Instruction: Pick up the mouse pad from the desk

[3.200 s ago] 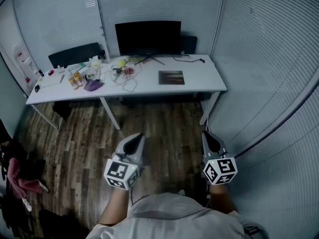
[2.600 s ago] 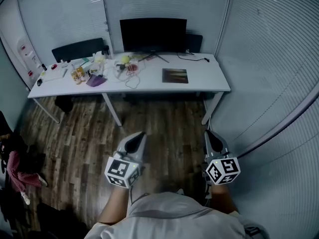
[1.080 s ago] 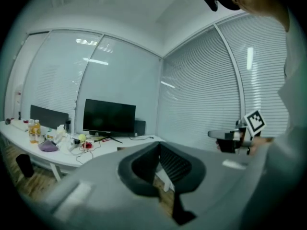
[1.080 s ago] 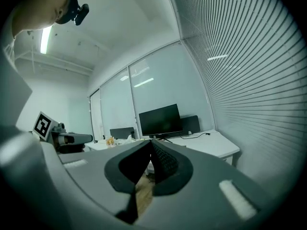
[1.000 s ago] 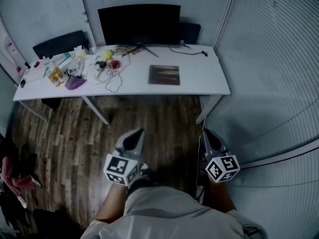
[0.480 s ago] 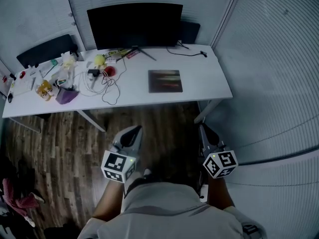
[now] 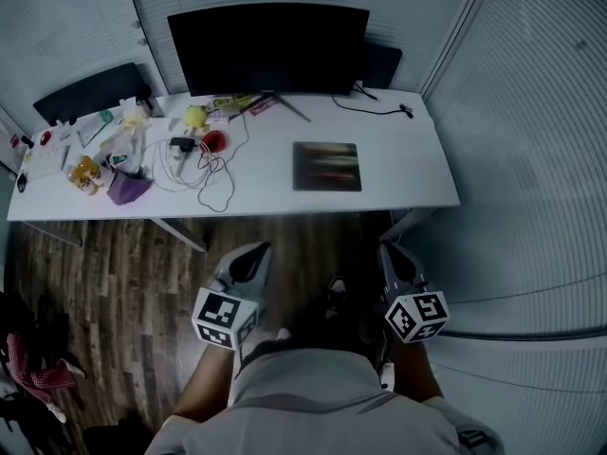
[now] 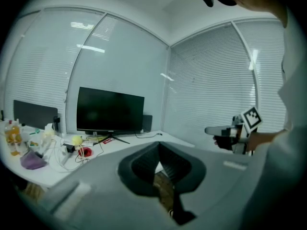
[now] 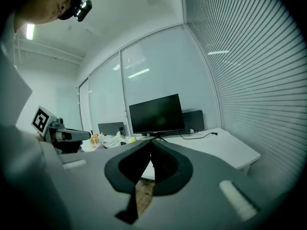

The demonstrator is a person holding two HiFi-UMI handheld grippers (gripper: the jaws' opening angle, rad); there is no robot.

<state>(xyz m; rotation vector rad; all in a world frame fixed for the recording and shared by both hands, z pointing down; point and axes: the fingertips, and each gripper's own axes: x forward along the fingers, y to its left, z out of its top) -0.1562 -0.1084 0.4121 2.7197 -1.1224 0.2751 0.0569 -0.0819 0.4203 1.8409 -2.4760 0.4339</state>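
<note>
The mouse pad (image 7: 327, 166), a dark rectangle with blurred colour streaks, lies flat on the white desk (image 7: 417, 173), right of its middle and in front of the monitor. My left gripper (image 7: 254, 254) and right gripper (image 7: 392, 255) are both held over the wooden floor, short of the desk's front edge, pointing toward it. Each is shut with nothing between its jaws. In the left gripper view the shut left gripper (image 8: 159, 145) faces the desk (image 8: 120, 146), and the right gripper (image 8: 225, 131) shows off to the side. The right gripper view has the right gripper (image 9: 150, 143) shut; the pad is hidden there.
A black monitor (image 7: 268, 48) stands at the desk's back, a dark speaker (image 7: 381, 64) beside it with a cable (image 7: 379, 110). The desk's left half carries cords (image 7: 213, 173), a yellow ball (image 7: 195, 116), a red object (image 7: 212, 140), a purple bag (image 7: 126, 188) and bottles. Blinds cover the right wall.
The view has come closer to the desk: the pad and desk edge sit lower and larger in the head view. Both grippers have advanced with the person and stay shut.
</note>
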